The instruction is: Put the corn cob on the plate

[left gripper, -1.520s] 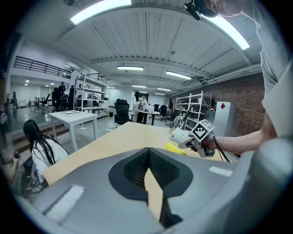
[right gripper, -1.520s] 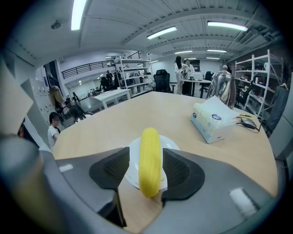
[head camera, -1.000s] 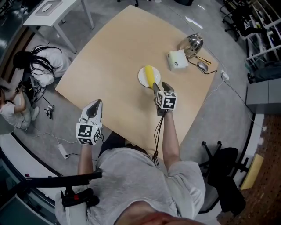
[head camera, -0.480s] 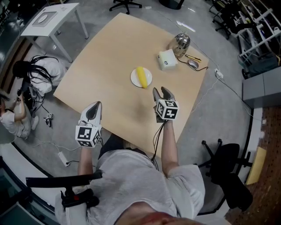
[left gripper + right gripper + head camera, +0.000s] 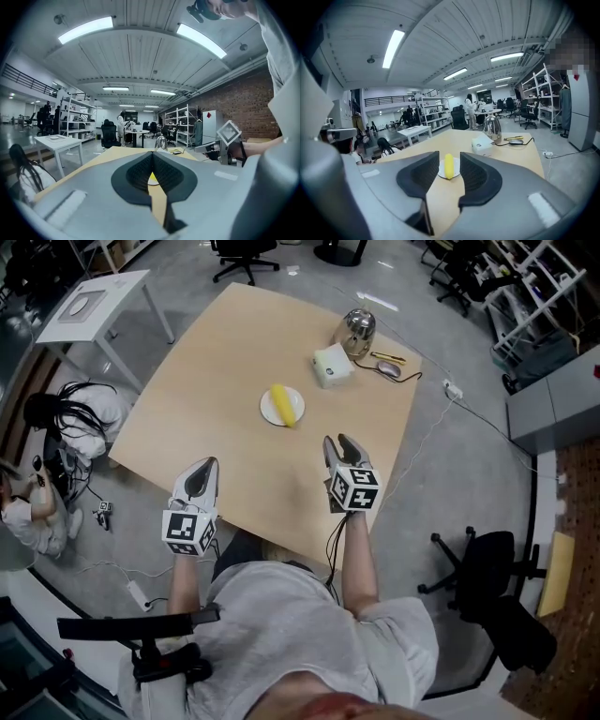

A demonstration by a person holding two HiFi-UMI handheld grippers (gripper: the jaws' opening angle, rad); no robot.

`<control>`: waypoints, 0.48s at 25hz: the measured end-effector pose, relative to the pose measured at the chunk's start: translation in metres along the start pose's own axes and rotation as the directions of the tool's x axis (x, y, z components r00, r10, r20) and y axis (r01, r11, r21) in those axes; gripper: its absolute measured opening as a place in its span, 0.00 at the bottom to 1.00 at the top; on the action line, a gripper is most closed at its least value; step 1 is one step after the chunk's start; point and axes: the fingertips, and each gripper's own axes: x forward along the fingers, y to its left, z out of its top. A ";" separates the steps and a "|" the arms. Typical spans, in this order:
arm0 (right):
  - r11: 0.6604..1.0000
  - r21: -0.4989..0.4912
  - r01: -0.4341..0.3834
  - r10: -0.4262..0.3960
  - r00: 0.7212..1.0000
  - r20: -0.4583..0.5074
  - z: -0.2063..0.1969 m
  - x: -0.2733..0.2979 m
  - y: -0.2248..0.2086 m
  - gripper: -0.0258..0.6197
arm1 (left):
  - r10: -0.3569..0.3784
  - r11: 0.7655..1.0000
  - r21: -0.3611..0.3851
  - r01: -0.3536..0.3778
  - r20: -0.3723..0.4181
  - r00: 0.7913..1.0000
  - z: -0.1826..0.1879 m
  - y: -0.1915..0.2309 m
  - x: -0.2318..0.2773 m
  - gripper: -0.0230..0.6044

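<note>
The yellow corn cob [image 5: 279, 404] lies on the small white plate [image 5: 267, 412] in the middle of the wooden table [image 5: 206, 362]. My right gripper [image 5: 339, 442] hangs over the table's near side, well short of the plate. Its jaws are apart and closing, with nothing between them. In the right gripper view the corn cob [image 5: 448, 166] and plate [image 5: 441, 174] show far off through that gap. My left gripper [image 5: 202, 471] hovers at the table's near left edge with its jaws together and empty. A sliver of the corn cob [image 5: 152, 178] shows below its closed tips.
A white box [image 5: 332, 365], a metal kettle [image 5: 355, 329], a mouse [image 5: 388, 369] and a cable sit at the table's far right corner. A white side table [image 5: 89, 301] and a person sitting on the floor [image 5: 56, 418] are to the left. An office chair [image 5: 478, 559] stands at the right.
Both grippers have drawn back from the plate toward the person and risen. The right gripper's jaws have narrowed. The corn cob has stayed on the plate.
</note>
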 end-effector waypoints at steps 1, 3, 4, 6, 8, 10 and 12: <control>1.000 -0.001 0.002 -0.002 1.000 0.010 0.001 -0.007 0.000 0.25 | -0.004 1.000 0.002 0.004 0.004 1.000 0.001 -0.004 -0.001 0.07; 1.000 -0.006 0.011 -0.010 1.000 0.027 0.001 -0.021 -0.001 0.24 | -0.012 1.000 0.006 0.012 0.013 1.000 0.003 -0.012 -0.004 0.07; 1.000 -0.006 0.015 -0.015 0.999 0.034 0.001 -0.028 -0.001 0.24 | -0.016 1.000 0.007 0.016 0.016 1.000 0.003 -0.016 -0.005 0.07; 1.000 0.008 0.013 -0.013 0.999 0.050 0.000 -0.042 -0.001 0.22 | -0.019 1.000 0.010 0.019 0.020 1.000 0.004 -0.024 -0.009 0.07; 1.000 0.026 0.003 -0.005 0.998 0.066 0.001 -0.057 -0.002 0.22 | -0.019 1.000 0.013 0.019 0.025 1.000 0.005 -0.033 -0.012 0.07; 0.999 0.033 -0.001 -0.001 0.997 0.083 0.004 -0.069 -0.001 0.21 | -0.018 1.000 0.015 0.018 0.030 0.999 0.008 -0.038 -0.015 0.07; 0.999 0.038 -0.002 -0.002 0.995 0.100 0.004 -0.081 -0.002 0.21 | -0.019 1.000 0.015 0.019 0.035 0.999 0.010 -0.043 -0.019 0.07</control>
